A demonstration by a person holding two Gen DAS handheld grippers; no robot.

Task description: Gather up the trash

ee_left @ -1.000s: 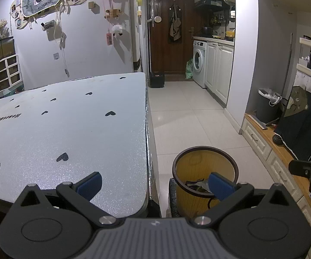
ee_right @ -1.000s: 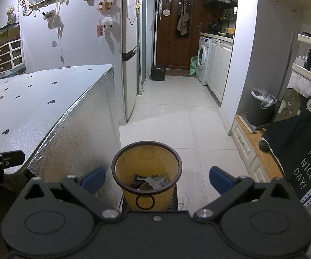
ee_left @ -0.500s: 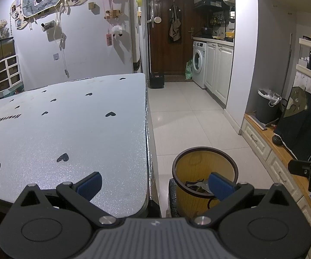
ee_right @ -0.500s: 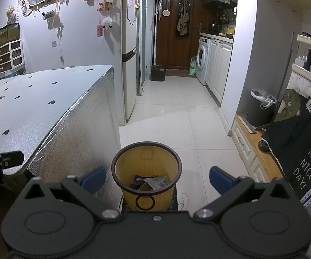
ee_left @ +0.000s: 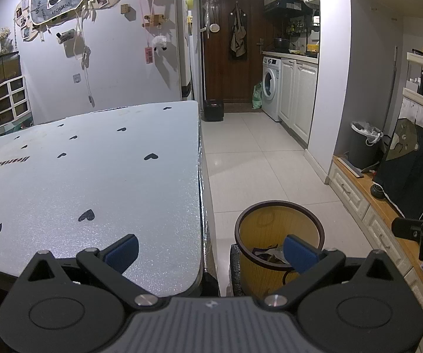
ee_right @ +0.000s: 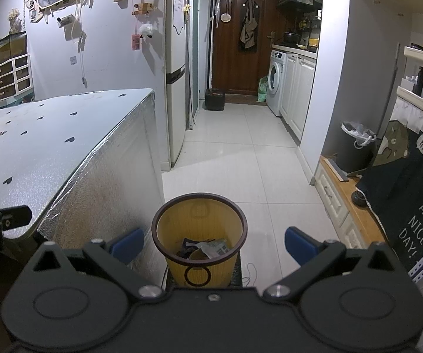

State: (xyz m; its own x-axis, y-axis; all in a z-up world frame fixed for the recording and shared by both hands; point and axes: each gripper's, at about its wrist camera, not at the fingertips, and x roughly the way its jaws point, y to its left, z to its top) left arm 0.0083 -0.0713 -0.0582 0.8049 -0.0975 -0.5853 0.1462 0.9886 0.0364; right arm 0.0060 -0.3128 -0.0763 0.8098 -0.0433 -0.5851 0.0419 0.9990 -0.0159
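Left gripper (ee_left: 211, 248) and right gripper (ee_right: 214, 244): both spread wide, empty. Yellow bin (ee_right: 199, 229) beside table (ee_left: 93, 176) holds crumpled trash (ee_right: 211, 247).

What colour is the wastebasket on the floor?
Yellow wastebasket with a dark brown rim, clearest in the right wrist view.

grippers: 2 | yellow bin (ee_right: 199, 235): 1 | dark bin (ee_right: 355, 147): 1 | table (ee_left: 88, 182): 1 | washing machine (ee_left: 270, 86): 1
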